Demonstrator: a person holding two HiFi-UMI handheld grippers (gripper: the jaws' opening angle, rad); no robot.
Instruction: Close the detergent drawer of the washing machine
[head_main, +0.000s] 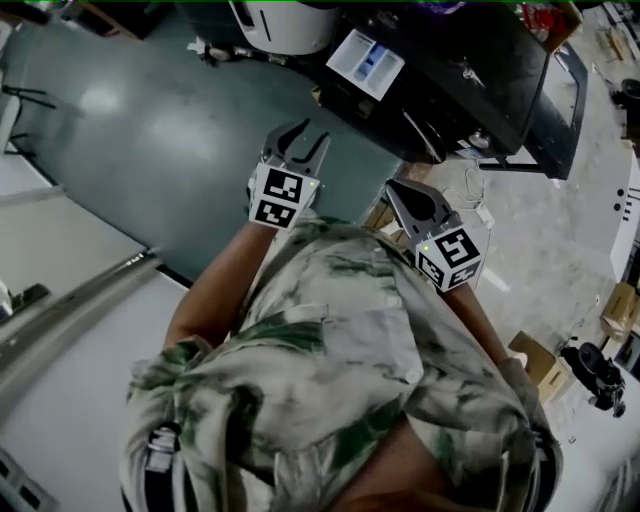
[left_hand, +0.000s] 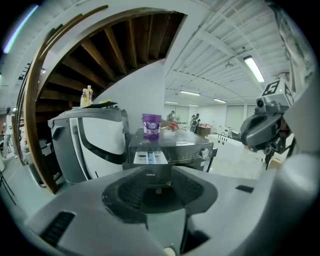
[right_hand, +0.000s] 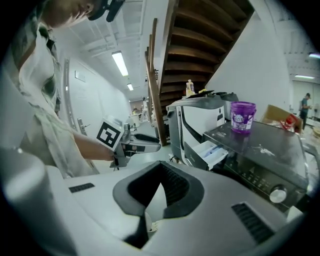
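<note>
The black washing machine stands ahead of me, a little way beyond both grippers. Its white detergent drawer is pulled out at the front, top left, with a blue compartment showing; it also shows in the right gripper view and the head view. A purple tub stands on the machine's top. My left gripper is open and empty, aimed at the drawer from a distance. To its right my right gripper is shut on nothing. Both are held in the air in front of the person's chest.
A white appliance with bottles on top stands left of the washing machine. A wooden staircase rises behind it. Cardboard boxes and gear lie on the floor at the right. Green floor lies at the left.
</note>
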